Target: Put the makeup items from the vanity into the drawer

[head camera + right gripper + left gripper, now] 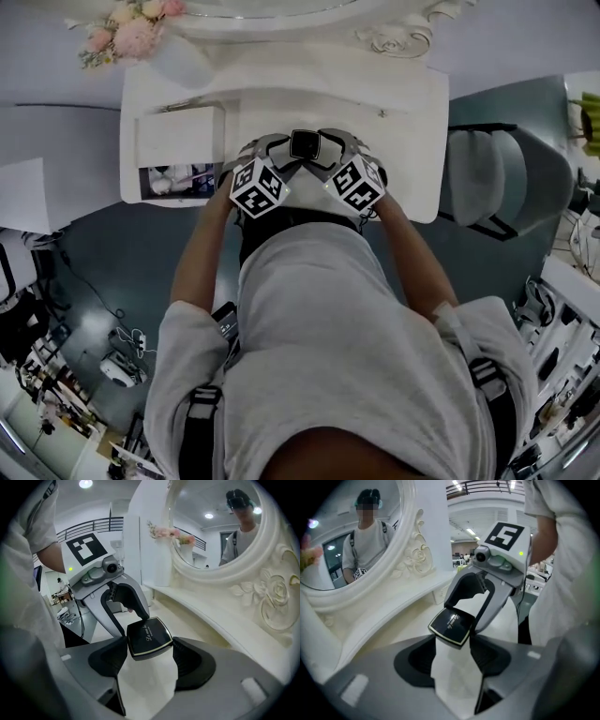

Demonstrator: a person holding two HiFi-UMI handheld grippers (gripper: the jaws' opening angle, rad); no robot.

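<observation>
1. Currently both grippers are meeting over the vanity top, near the middle of its front edge, with their marker cubes turning up toward the head camera
2. The left gripper is clamping a black square compact with its jaws standing wide; in this gripper's own view the case is sitting tilted at the tips of the dark pads, one corner pointing down between them
3. The right gripper is gripping the same compact from the opposite side, its jaws likewise spread wide, and the case's side edges are pressing against both of its pads
4. The compact is hanging above the white surface with its lid up; a pale trim is running round its rim and small script is showing on the lid
5. A drawer is standing open by the front left corner of the vanity top, well apart from the compact; pale items are lying in it, too small to name
6. A white vase of pink flowers is standing at the rear left corner, beside a mirror in a carved white frame running along the rear edge
7. The person is leaning over the front edge, both forearms reaching in, and a grey chair is standing off the right edge
</observation>
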